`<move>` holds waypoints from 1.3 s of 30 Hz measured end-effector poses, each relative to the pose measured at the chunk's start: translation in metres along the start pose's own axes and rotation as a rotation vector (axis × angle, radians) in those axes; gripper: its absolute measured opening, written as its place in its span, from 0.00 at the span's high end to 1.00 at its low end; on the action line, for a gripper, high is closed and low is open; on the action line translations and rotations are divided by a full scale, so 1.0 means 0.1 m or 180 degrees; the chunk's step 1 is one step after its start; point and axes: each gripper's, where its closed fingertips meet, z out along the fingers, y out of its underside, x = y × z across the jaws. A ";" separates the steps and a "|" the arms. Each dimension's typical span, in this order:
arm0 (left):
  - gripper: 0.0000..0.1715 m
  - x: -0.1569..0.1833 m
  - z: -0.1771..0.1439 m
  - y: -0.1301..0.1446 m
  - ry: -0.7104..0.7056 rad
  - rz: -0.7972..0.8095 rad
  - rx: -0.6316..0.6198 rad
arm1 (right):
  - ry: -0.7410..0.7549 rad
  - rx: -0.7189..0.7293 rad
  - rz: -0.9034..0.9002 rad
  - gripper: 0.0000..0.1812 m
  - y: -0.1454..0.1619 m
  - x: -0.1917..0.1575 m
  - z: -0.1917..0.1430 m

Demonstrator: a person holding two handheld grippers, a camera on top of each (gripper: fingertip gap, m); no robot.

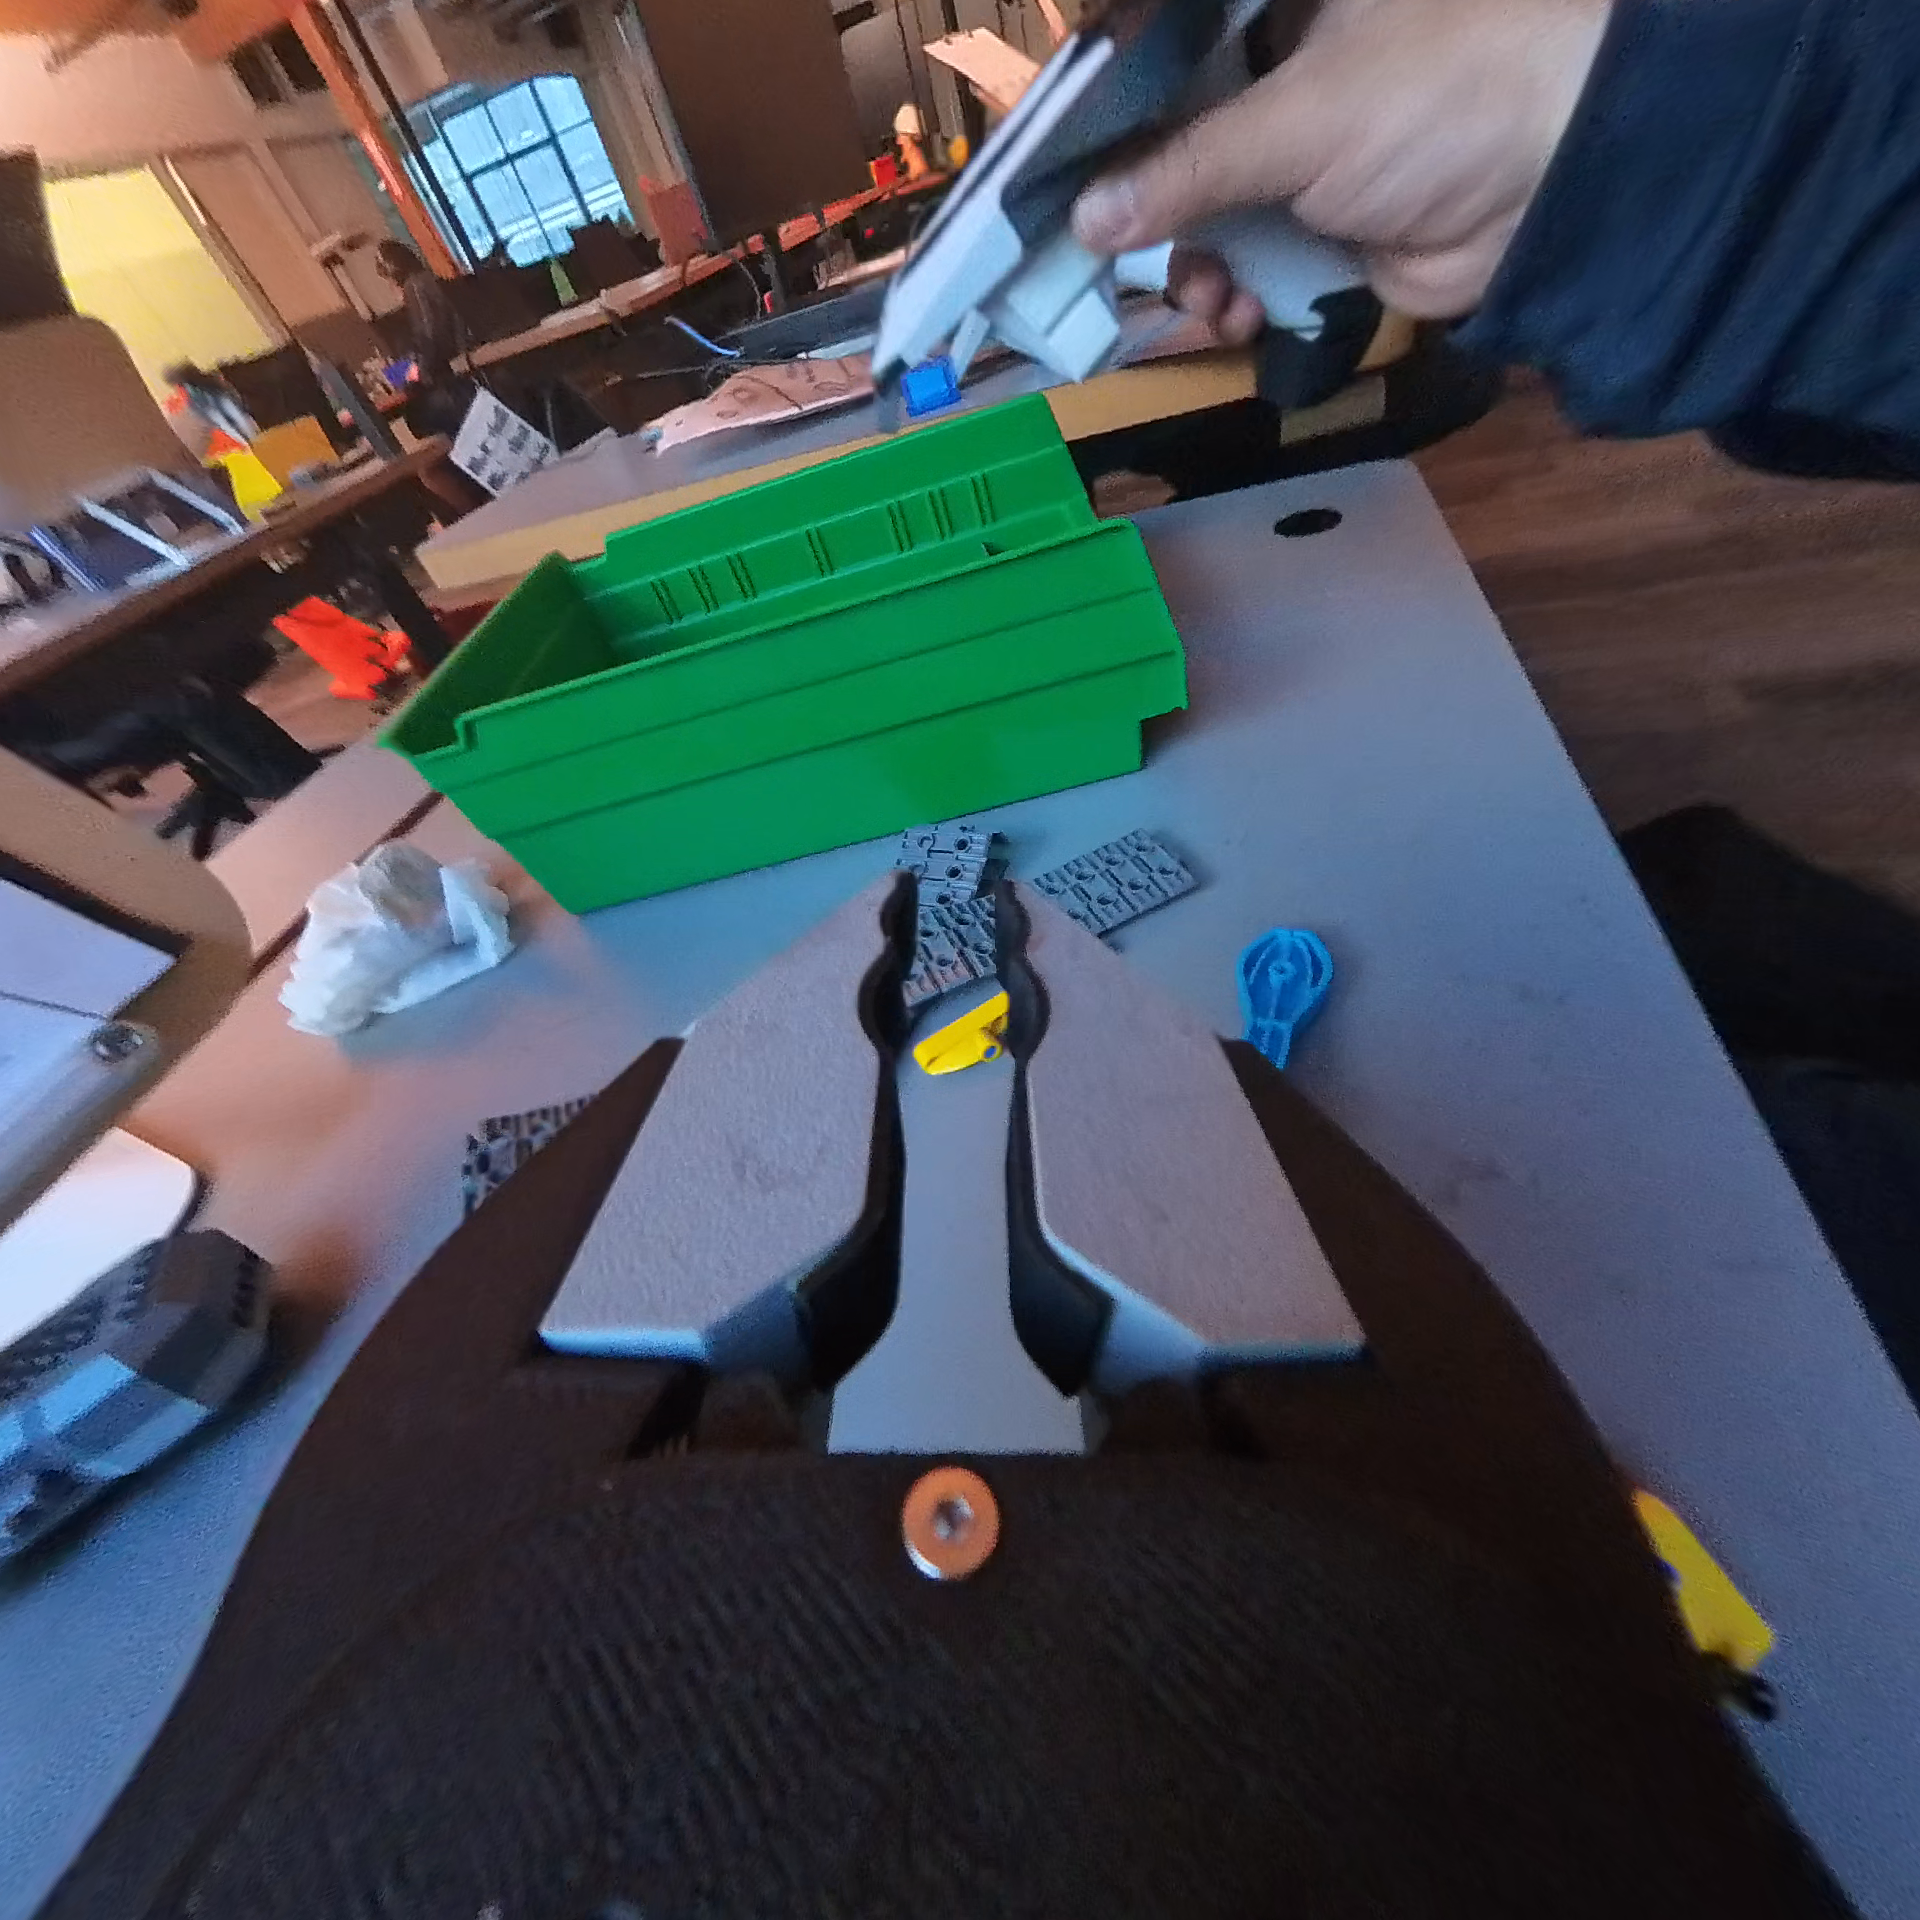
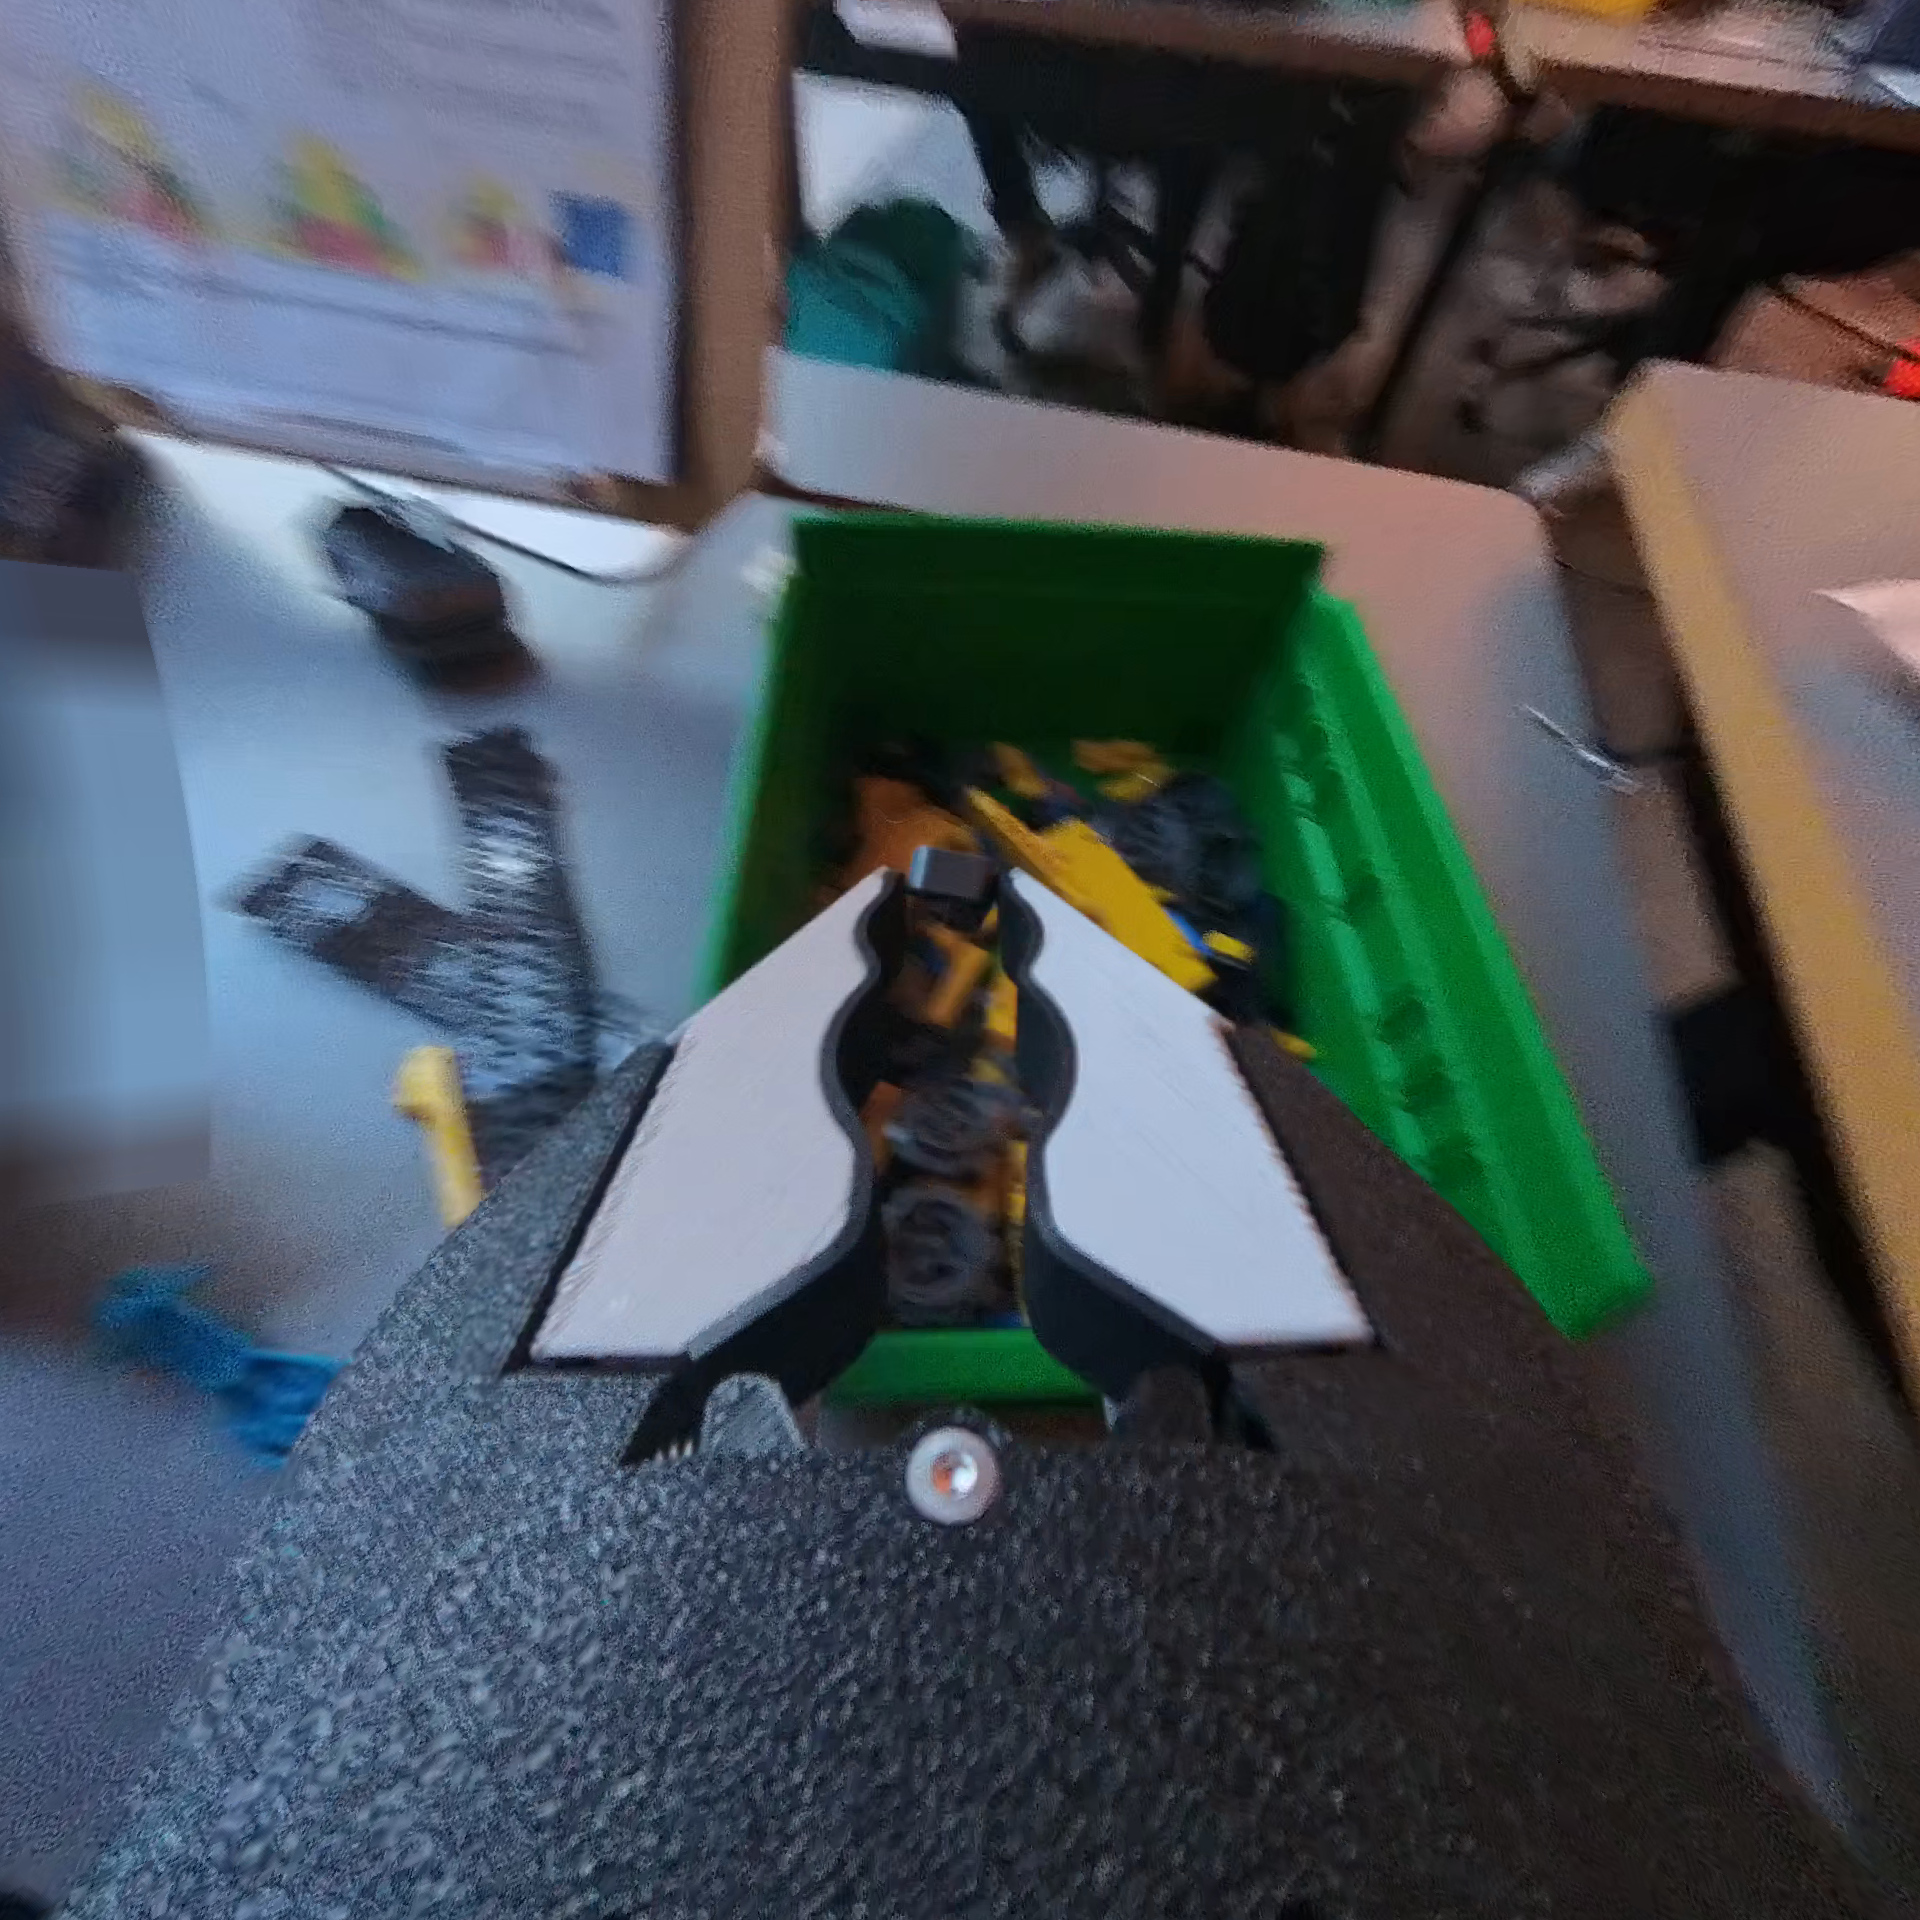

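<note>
My left gripper point(image 1: 951, 904) hovers low over the grey table point(image 1: 1403, 831), its jaws a narrow gap apart with nothing pressed between the pads. Through the gap I see grey studded plates point(image 1: 948, 883) and a small yellow piece point(image 1: 958, 1039) lying on the table in front of the green bin point(image 1: 810, 707). My right gripper point(image 2: 948, 894) is shut on a small block point(image 2: 948, 871) and holds it over the open bin point(image 2: 1382, 935). The left wrist view shows that gripper point(image 1: 914, 400) above the bin's far wall, with the block looking blue point(image 1: 928, 387).
The bin holds several yellow and black pieces point(image 2: 1091, 894). Another grey plate point(image 1: 1117, 878) and a blue balloon-shaped piece point(image 1: 1283, 987) lie right of my left fingers. Crumpled white paper point(image 1: 395, 935) lies to the left. Dark flat pieces point(image 2: 436, 935) lie left of the bin. The grippers' ends are close to 20 cm from one another. The grey plate point(image 1: 1117, 878) lies around 12 cm away from my left fingertips.
</note>
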 end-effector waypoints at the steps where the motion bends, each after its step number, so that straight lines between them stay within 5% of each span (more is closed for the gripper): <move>1: 0.92 -0.02 0.00 0.01 0.0008 -0.0101 0.0015 | 0.0137 -0.0186 -0.0062 0.89 0.08 0.13 0.04; 5: 0.83 -0.17 0.04 0.08 -0.0156 -0.0428 -0.0031 | 0.0171 -0.0613 0.0115 0.62 0.31 0.23 0.12; 8: 0.73 -0.15 0.07 0.15 -0.0075 -0.0592 -0.0131 | 0.0023 -0.0380 0.0105 0.70 0.24 0.08 0.04; 12: 0.59 -0.18 -0.02 0.12 -0.0033 -0.0605 -0.0203 | -0.0354 0.0084 -0.0129 0.62 0.09 -0.42 -0.22; 20: 0.54 0.10 -0.59 0.10 0.0153 -0.0343 -0.0457 | -0.1217 0.0764 -0.0518 0.62 0.20 -1.54 -0.68; 24: 0.55 0.35 -0.91 0.22 0.0162 -0.0523 -0.0572 | -0.1957 0.0595 -0.0388 0.75 0.42 -2.23 -0.72; 28: 0.48 0.47 -1.16 0.39 -0.0047 -0.0716 -0.0653 | -0.2121 0.0312 -0.0478 0.61 0.69 -2.70 -0.60; 32: 0.44 0.56 -1.36 0.64 -0.0303 -0.0704 -0.0828 | -0.2177 0.0103 -0.0615 0.58 0.93 -3.00 -0.58; 35: 0.39 0.56 -1.48 0.75 -0.0531 -0.0768 -0.0959 | -0.2174 0.0180 -0.0581 0.67 0.99 -3.06 -0.59; 39: 0.41 0.47 -1.59 0.66 -0.0834 -0.0696 -0.0763 | -0.1808 0.0148 -0.0291 0.51 1.04 -2.83 -0.42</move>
